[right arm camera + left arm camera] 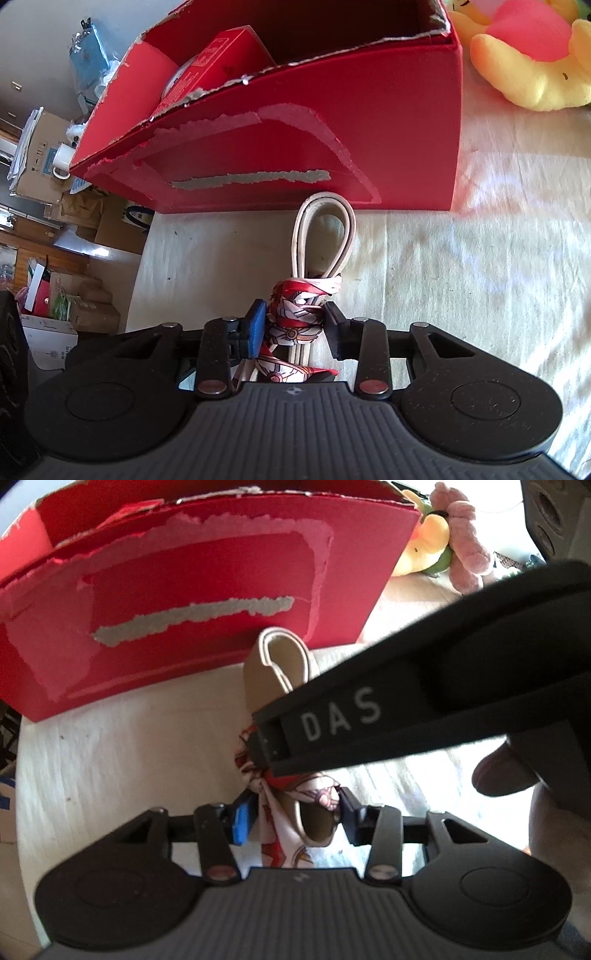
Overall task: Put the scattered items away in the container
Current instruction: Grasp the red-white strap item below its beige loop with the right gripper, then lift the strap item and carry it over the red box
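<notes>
A beige leather strap (323, 236), folded into a loop and bound with a red-and-white patterned scarf (295, 317), lies on the cloth-covered table just in front of the red cardboard box (314, 122). My right gripper (293, 326) is shut on the scarf-wrapped middle, its blue pad and black pad pressing both sides. My left gripper (295, 819) is shut on the same bundle lower down, where scarf (280, 827) and strap (275, 661) pass between its pads. In the left wrist view one finger of the right gripper (343, 716) crosses from the right over the bundle. The box (177, 590) stands close behind.
The torn-rimmed box holds a red carton (218, 62). A yellow plush toy (528, 55) and a pink one (465, 542) lie right of the box. The table's left edge (142, 258) drops to a floor crowded with cardboard boxes. A hand (506, 771) holds the right gripper.
</notes>
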A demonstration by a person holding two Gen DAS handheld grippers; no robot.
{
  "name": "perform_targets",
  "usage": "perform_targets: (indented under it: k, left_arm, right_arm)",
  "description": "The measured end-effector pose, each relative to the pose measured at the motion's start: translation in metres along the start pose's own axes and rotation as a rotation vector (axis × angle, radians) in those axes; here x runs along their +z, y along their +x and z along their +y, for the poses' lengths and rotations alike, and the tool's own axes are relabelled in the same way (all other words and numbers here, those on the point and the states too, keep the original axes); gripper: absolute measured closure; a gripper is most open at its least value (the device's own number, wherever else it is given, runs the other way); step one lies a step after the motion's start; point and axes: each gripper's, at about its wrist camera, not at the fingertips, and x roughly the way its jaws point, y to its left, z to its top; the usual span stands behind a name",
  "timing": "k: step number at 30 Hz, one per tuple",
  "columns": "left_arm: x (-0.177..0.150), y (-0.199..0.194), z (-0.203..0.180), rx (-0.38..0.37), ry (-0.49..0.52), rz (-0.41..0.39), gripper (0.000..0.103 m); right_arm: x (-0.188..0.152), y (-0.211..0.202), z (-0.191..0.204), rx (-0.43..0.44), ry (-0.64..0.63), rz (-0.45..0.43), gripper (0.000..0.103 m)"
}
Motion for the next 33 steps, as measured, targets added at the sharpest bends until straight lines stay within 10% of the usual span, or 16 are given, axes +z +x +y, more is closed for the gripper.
perform_targets:
  k: [33]
  left_arm:
    - [-0.012, -0.101, -0.037, 0.043, 0.022, -0.176, 0.060]
  right_arm:
    - [-0.001, -0.074, 0.026, 0.196, -0.188, -0.083, 0.071]
